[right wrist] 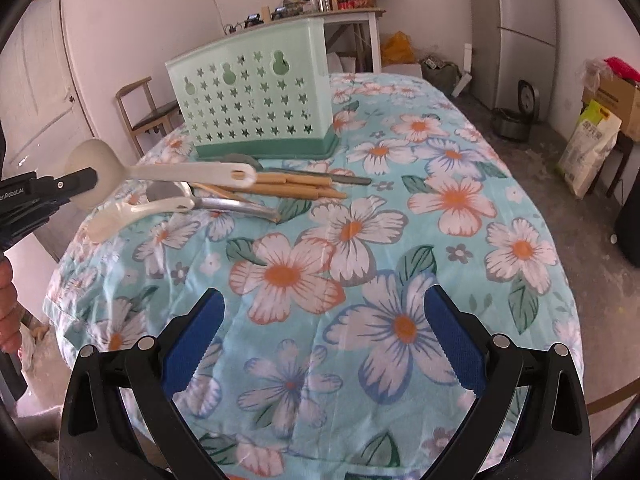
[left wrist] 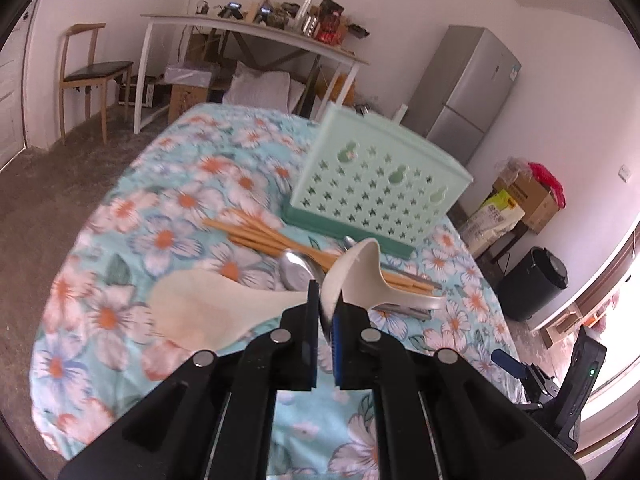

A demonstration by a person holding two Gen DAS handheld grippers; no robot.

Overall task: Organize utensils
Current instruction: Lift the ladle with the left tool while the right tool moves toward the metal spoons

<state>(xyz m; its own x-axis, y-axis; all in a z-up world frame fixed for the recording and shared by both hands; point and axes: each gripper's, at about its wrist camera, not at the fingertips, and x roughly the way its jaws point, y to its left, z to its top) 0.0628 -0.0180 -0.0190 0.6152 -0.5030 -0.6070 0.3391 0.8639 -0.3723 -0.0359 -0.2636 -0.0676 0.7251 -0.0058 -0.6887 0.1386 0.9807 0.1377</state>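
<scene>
My left gripper point(left wrist: 326, 300) is shut on the bowl edge of a white ladle point(left wrist: 360, 272), which is lifted off the flowered tablecloth point(left wrist: 120, 240). In the right wrist view the left gripper point(right wrist: 86, 182) shows at the left edge, with the ladle point(right wrist: 188, 172) held out level above the pile. Under the ladle lie a white rice paddle point(left wrist: 208, 312), wooden chopsticks point(left wrist: 256, 232) and a metal spoon point(left wrist: 296, 272). A mint-green utensil holder point(left wrist: 380, 188) with star cut-outs stands just behind them. My right gripper point(right wrist: 320, 340) hangs open over bare cloth at the near side, nothing between its fingers.
A wooden chair point(left wrist: 86, 76) and a cluttered white table point(left wrist: 256, 28) stand beyond the table. A grey fridge point(left wrist: 468, 92), cardboard boxes point(left wrist: 528, 196) and a black bin point(left wrist: 532, 284) line the right wall. A person's hand point(right wrist: 8, 308) shows at the left edge.
</scene>
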